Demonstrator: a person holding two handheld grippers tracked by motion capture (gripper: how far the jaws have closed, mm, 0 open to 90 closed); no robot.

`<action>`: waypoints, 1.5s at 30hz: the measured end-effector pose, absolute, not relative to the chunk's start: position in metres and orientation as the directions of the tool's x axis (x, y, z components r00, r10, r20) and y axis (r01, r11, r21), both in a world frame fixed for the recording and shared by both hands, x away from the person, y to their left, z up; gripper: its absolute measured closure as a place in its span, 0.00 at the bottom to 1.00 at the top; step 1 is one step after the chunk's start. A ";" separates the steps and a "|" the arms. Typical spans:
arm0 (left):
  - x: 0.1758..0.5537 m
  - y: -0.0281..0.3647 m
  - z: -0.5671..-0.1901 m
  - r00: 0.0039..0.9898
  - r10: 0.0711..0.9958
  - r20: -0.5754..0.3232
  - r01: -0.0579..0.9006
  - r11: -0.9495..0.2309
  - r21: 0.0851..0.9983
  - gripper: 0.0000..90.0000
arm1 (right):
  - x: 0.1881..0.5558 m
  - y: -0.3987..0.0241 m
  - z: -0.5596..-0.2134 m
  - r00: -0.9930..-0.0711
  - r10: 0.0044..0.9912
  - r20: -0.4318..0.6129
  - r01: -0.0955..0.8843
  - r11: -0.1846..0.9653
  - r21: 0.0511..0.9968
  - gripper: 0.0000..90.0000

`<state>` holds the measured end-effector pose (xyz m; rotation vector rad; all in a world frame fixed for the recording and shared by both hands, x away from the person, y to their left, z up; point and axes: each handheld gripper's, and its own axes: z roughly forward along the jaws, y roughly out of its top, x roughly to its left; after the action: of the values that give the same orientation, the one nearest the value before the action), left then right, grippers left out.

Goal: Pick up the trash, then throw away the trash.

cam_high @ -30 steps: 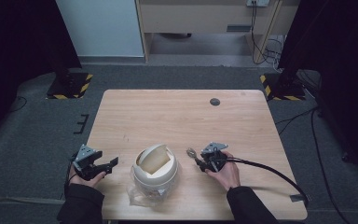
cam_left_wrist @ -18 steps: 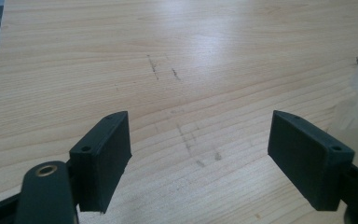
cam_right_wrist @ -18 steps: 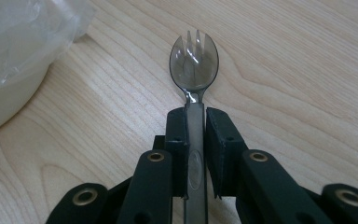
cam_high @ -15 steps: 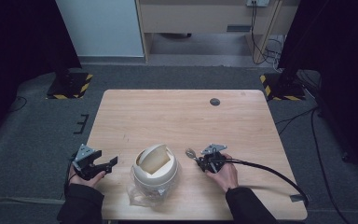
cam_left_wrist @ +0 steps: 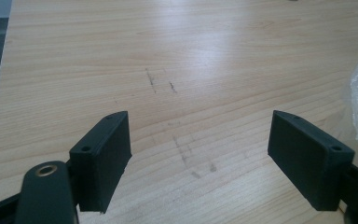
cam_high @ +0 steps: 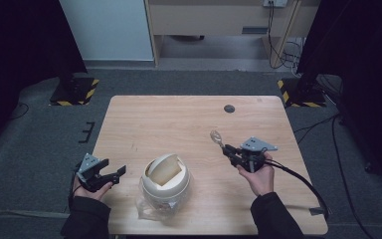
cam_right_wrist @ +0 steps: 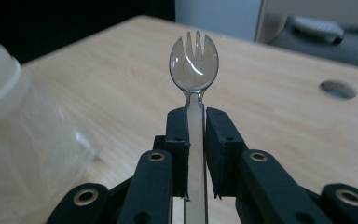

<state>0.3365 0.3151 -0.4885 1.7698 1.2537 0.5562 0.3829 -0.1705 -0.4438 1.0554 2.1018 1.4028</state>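
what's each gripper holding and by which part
The right gripper clamps a clear plastic spork by its handle, just below the bowl. The left gripper is open, holding nothing.

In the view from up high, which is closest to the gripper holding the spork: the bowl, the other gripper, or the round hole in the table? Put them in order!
From the right gripper, which holds the spork:
1. Bowl, to its left near the front edge.
2. Hole, straight behind it near the table's far edge; not much farther than the bowl.
3. Left gripper, beyond the bowl at the table's left edge.
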 end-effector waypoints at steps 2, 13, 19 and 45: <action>0.336 0.314 -0.487 0.399 0.909 -0.121 0.511 -0.111 0.852 0.23 | 0.381 -0.179 -0.433 -0.629 0.773 0.078 0.339 0.183 0.923 0.89; 0.325 0.301 -0.463 0.427 0.895 -0.131 0.400 -0.057 0.915 0.22 | 0.374 -0.205 -0.401 -0.608 0.790 0.073 0.240 0.095 0.966 0.89; 0.319 0.291 -0.433 0.468 0.873 -0.136 0.292 -0.007 0.956 0.22 | 0.371 -0.207 -0.397 -0.634 0.769 0.078 0.202 0.068 0.977 0.89; 0.330 0.180 -0.338 0.681 0.720 -0.133 0.110 0.080 0.991 0.32 | 0.359 -0.159 -0.370 -0.757 0.653 0.023 0.057 0.031 0.998 0.89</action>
<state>0.3304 0.1797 -0.3378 1.4431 0.7364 0.5241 0.3594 -0.1585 -0.3697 0.7176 1.8697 1.7750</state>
